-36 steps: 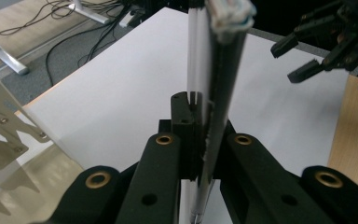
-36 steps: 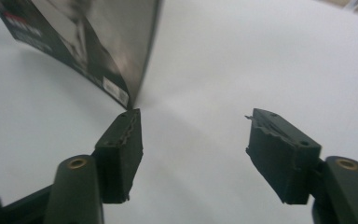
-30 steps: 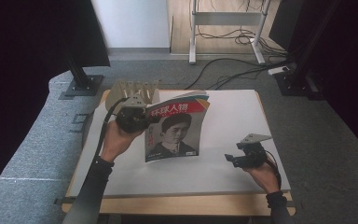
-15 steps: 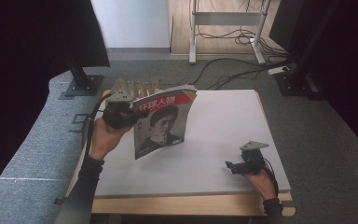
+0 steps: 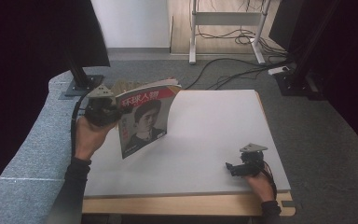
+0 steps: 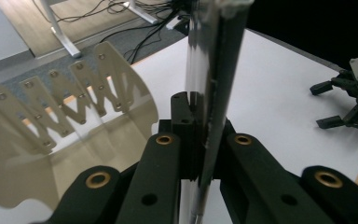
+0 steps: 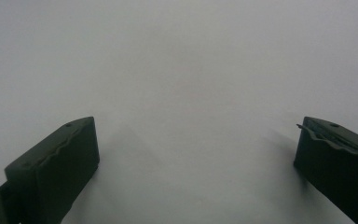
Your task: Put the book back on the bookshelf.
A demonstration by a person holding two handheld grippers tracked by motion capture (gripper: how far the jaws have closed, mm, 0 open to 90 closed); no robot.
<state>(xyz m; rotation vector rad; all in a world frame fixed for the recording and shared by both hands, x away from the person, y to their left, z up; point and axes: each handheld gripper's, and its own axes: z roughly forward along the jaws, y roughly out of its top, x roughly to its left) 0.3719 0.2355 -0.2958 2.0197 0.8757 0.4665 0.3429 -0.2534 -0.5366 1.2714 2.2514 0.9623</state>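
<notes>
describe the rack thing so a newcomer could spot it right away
Start at the white table and go to its far left corner. There, behind the magazine clamped upright in the left hand-held gripper, stands a beige slotted rack. Its row of upright perforated dividers sets it apart.

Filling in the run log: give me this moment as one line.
left tongs: shut on red-topped portrait magazine, held upright | beige slotted rack: beside it | right tongs: open, low over white tabletop

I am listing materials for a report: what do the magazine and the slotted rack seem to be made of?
Magazine: glossy coated paper, probably; its cover reflects light and bends in the left gripper.
Slotted rack: looks like translucent beige plastic with small metal rivets; the floor shows dimly through it.
</notes>
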